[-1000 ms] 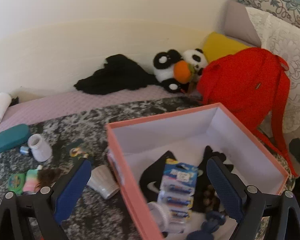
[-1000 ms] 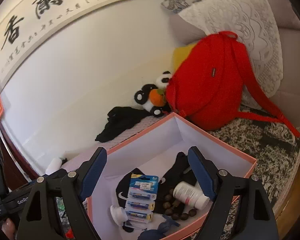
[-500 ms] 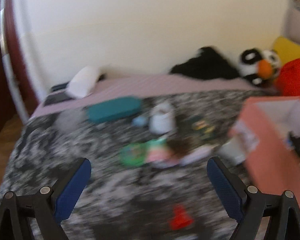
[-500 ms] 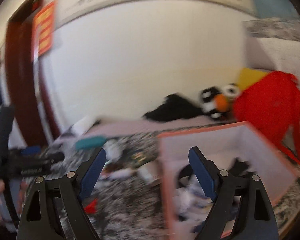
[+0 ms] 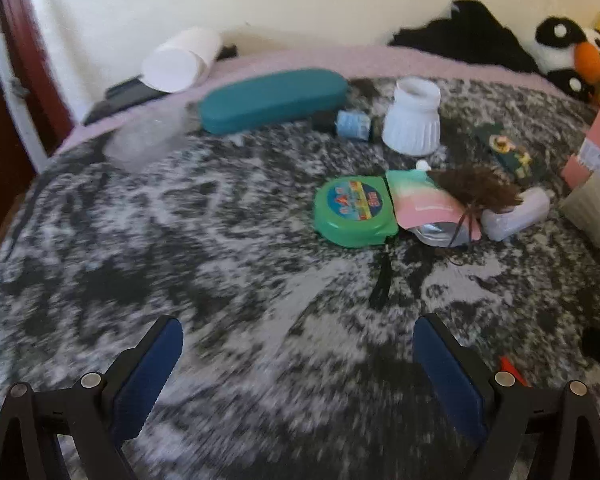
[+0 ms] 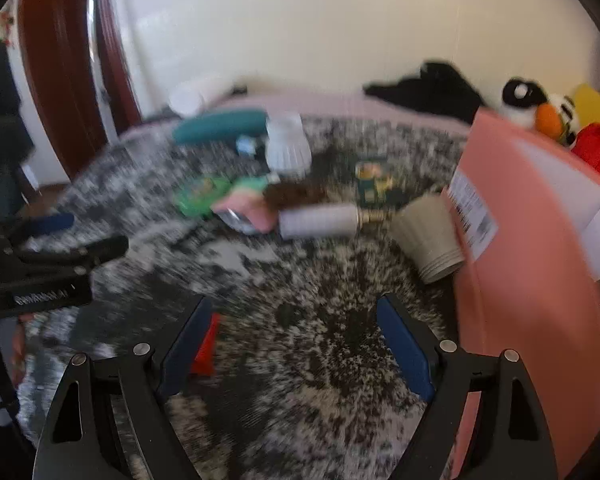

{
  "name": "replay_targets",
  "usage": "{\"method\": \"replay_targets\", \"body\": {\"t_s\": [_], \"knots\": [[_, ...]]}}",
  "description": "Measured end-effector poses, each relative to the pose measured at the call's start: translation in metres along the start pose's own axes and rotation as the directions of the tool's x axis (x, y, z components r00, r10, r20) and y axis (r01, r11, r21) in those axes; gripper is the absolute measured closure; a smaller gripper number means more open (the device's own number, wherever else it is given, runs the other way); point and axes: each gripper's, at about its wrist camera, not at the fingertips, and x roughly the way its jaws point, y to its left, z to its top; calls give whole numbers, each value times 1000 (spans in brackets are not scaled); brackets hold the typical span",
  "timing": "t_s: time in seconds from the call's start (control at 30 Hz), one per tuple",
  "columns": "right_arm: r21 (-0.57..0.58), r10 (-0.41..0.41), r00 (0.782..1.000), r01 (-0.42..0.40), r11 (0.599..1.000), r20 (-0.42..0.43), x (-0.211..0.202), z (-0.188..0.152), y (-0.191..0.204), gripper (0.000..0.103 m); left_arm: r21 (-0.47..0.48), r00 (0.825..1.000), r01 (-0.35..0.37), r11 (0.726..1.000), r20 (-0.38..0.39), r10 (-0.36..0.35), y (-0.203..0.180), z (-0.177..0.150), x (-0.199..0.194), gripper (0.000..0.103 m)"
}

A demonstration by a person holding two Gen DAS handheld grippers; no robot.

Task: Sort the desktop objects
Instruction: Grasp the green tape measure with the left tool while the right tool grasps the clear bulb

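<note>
My left gripper [image 5: 298,354] is open and empty above the mottled black-and-white cover [image 5: 204,248]. Ahead of it lie a green round case [image 5: 354,210], a pink-and-green pouch [image 5: 424,204] with a brown hair tuft [image 5: 476,190] on it, a white jar [image 5: 412,122], a teal case [image 5: 272,100] and a small blue item [image 5: 352,124]. My right gripper [image 6: 296,340] is open and empty, low over the cover. A pale tube [image 6: 320,220] and a beige ribbed cup [image 6: 432,240] lie in front of it. The pink box [image 6: 532,248] stands at its right.
A small red piece [image 6: 206,346] lies by the right gripper's left finger. The left gripper [image 6: 52,256] shows at the left edge of the right wrist view. A white roll [image 5: 180,62], black cloth [image 5: 464,36] and a panda toy [image 5: 572,56] lie along the wall.
Both grippers have swung left, away from over the open pink box, and dropped lower over the cover. The loose items are now ahead of them. Both stay open.
</note>
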Motion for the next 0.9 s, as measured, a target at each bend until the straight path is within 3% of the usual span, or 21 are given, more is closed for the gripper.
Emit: {"method": "replay_targets", "body": {"t_s": [0.23, 0.43, 0.57, 0.77, 0.83, 0.87, 0.9], "knots": [[27, -30, 997, 32, 999, -77, 57, 4, -17, 12, 37, 998, 32, 999, -46, -30, -20, 18, 51, 7], [46, -53, 989, 59, 997, -137, 105, 8, -30, 5, 22, 999, 33, 999, -36, -32, -22, 37, 80, 7], [46, -53, 992, 58, 997, -118, 120, 21, -29, 1, 45, 999, 18, 999, -29, -17, -29, 53, 95, 7], [62, -32, 995, 38, 997, -92, 135, 37, -31, 3, 47, 999, 39, 998, -16, -39, -29, 64, 106, 9], [80, -23, 996, 30, 996, -82, 134, 38, -34, 7, 41, 999, 54, 998, -4, -54, -26, 63, 103, 28], [89, -21, 997, 28, 996, -75, 133, 38, -35, 17, 42, 998, 57, 998, 4, -57, -25, 62, 101, 34], [95, -17, 998, 23, 995, -67, 132, 39, -37, 41, 42, 998, 58, 997, 8, -59, -24, 61, 98, 46]]}}
